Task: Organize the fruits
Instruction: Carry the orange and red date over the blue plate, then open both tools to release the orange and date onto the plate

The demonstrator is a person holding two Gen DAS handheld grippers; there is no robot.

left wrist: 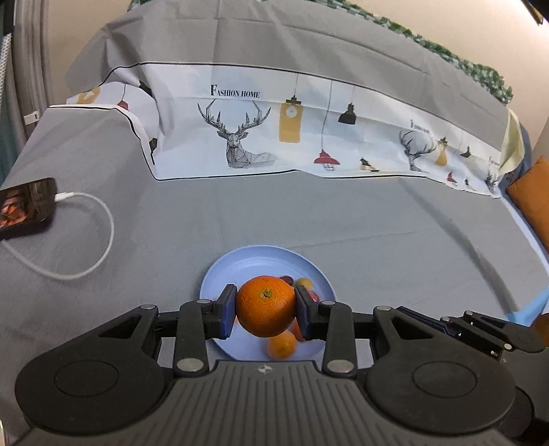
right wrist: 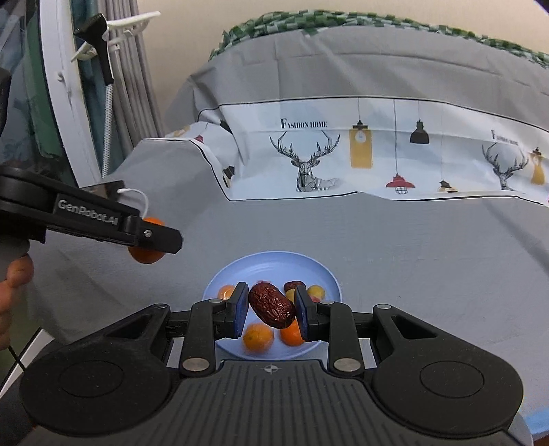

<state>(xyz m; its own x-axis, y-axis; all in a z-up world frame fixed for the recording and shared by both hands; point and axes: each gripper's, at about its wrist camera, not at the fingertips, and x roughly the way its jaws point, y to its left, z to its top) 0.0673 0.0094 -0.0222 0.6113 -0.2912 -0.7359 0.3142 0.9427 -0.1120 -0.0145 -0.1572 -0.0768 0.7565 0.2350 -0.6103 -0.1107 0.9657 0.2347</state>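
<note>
My left gripper (left wrist: 265,310) is shut on a large orange (left wrist: 266,305) and holds it above the light blue plate (left wrist: 250,264). A smaller orange fruit (left wrist: 282,344) and other small fruits lie on the plate under it. My right gripper (right wrist: 271,310) is shut on a wrinkled red date (right wrist: 272,305) above the same plate (right wrist: 274,262), which holds several small oranges (right wrist: 258,338), a yellow fruit (right wrist: 315,291) and another date (right wrist: 293,285). The left gripper with its orange (right wrist: 145,255) also shows in the right wrist view, left of the plate.
A grey cloth (left wrist: 343,212) covers the surface, with a deer-print sheet (left wrist: 274,137) folded at the back. A phone (left wrist: 27,207) on a white cable (left wrist: 99,219) lies at the left. An orange cushion (left wrist: 535,202) sits at the right edge. Curtains and a white rack (right wrist: 113,31) stand at the left.
</note>
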